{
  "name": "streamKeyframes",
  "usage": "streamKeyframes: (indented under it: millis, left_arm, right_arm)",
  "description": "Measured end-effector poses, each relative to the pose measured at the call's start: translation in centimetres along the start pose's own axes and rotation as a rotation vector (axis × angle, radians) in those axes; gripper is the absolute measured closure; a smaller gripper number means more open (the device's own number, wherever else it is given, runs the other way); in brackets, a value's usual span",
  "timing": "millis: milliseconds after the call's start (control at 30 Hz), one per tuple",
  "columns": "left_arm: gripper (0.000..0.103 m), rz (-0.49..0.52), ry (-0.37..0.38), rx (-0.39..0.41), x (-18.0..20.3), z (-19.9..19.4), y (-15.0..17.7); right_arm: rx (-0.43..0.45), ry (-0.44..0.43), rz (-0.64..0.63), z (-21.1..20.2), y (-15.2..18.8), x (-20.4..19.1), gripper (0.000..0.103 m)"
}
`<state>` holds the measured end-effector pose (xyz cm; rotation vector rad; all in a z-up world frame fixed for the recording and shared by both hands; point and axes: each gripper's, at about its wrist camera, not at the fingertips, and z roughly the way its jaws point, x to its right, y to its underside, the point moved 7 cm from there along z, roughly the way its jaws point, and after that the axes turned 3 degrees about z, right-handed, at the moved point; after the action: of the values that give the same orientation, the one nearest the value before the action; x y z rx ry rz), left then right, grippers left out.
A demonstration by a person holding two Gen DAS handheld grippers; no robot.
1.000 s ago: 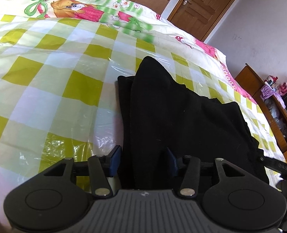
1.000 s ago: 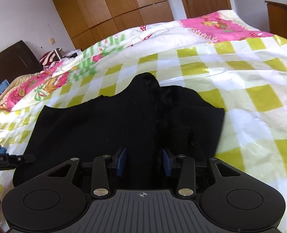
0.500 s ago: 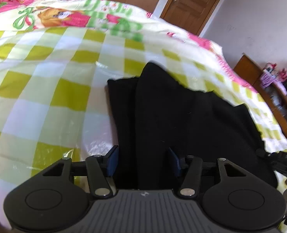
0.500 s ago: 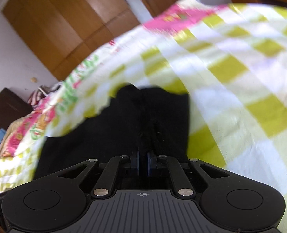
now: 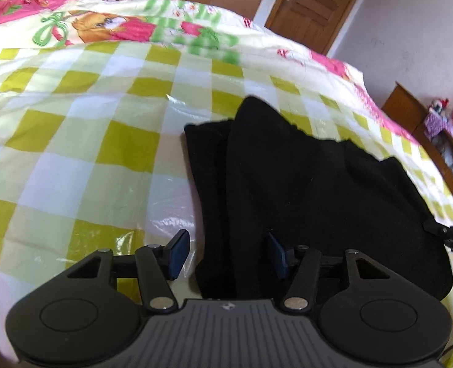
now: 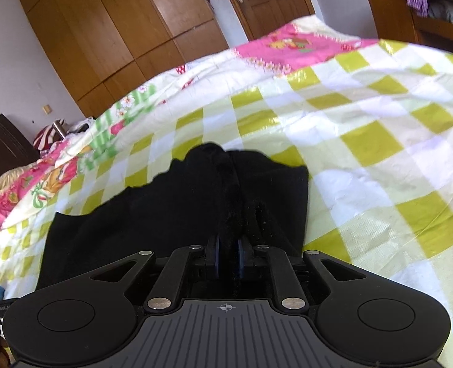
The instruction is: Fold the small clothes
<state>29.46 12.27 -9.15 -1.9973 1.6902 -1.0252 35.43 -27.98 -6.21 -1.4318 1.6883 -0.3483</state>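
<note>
A black garment (image 5: 303, 190) lies on a bed with a yellow-and-white checked cover (image 5: 73, 141). It also shows in the right wrist view (image 6: 171, 211). My left gripper (image 5: 226, 253) is open, its blue pads either side of the garment's near left edge. My right gripper (image 6: 228, 257) is shut on a raised fold of the black garment at its near right edge, and the cloth bunches up into a ridge ahead of the jaws.
A pink and green cartoon quilt (image 5: 110, 27) lies at the far side of the bed. Wooden wardrobes (image 6: 113, 36) and a door (image 6: 263, 0) stand behind. A wooden shelf unit (image 5: 435, 141) stands beside the bed.
My right gripper has closed on the garment's fold and lifted it into a ridge. My left gripper has stayed open around the left edge while its view shifted slightly.
</note>
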Motion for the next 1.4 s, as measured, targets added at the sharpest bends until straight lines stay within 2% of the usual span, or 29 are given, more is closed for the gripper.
streamKeyframes:
  millis: [100, 200, 233, 300, 467, 533, 600, 767, 867, 933, 1000, 1133, 1300, 1400]
  left_arm:
    - [0.036, 0.063, -0.016, 0.065, 1.0, -1.7, -0.7]
    - [0.036, 0.111, -0.02, 0.099, 2.2, -2.2, -1.3]
    - [0.036, 0.124, -0.023, 0.102, 2.4, -2.1, -1.3]
    - [0.036, 0.141, -0.031, 0.087, 2.8, -1.4, -1.1]
    - [0.035, 0.158, -0.058, 0.049, 3.1, -0.1, -0.4]
    - [0.035, 0.164, -0.081, 0.021, 2.9, 0.7, 0.1]
    - [0.033, 0.167, -0.085, 0.012, 2.8, 1.1, 0.5]
    - [0.033, 0.162, -0.085, 0.041, 2.7, -0.3, 0.0]
    - [0.033, 0.182, -0.102, 0.11, 3.2, -2.1, -0.7]
    - [0.033, 0.198, -0.095, 0.146, 4.0, -2.9, -1.2]
    - [0.033, 0.211, -0.068, 0.152, 5.1, -3.0, -1.3]
    - [0.033, 0.241, -0.03, 0.141, 7.3, -2.0, -1.0]
    - [0.033, 0.252, 0.012, 0.121, 9.0, -0.9, -0.5]
    - [0.033, 0.263, 0.014, 0.099, 9.4, -0.1, 0.0]
  right_arm:
    - [0.043, 0.006, -0.011, -1.7, -0.5, 0.2, 0.085]
    - [0.038, -0.007, 0.021, -2.7, -0.4, 0.8, 0.071]
    - [0.029, -0.023, 0.043, -2.8, -0.2, 0.9, 0.069]
    - [0.022, -0.038, 0.048, -3.0, 0.2, 0.9, 0.069]
    - [0.023, -0.025, -0.053, -1.2, 0.1, -0.2, 0.066]
    - [0.009, 0.031, -0.092, 0.4, 0.3, 0.0, 0.074]
    - [-0.016, 0.056, -0.102, 1.6, 0.7, 0.2, 0.075]
    - [0.01, 0.023, -0.073, -0.4, 0.2, 0.6, 0.072]
    - [0.034, 0.033, -0.042, -2.5, 0.4, 1.5, 0.062]
    - [0.039, 0.032, -0.015, -3.5, 0.8, 2.2, 0.045]
    - [0.023, 0.011, 0.021, -3.7, 1.3, 2.9, 0.034]
    - [-0.048, -0.068, 0.121, -2.1, 2.0, 4.0, 0.03]
    - [-0.077, -0.153, 0.218, -0.8, 2.1, 5.2, 0.03]
    - [-0.089, -0.182, 0.198, -0.6, 2.2, 4.9, 0.028]
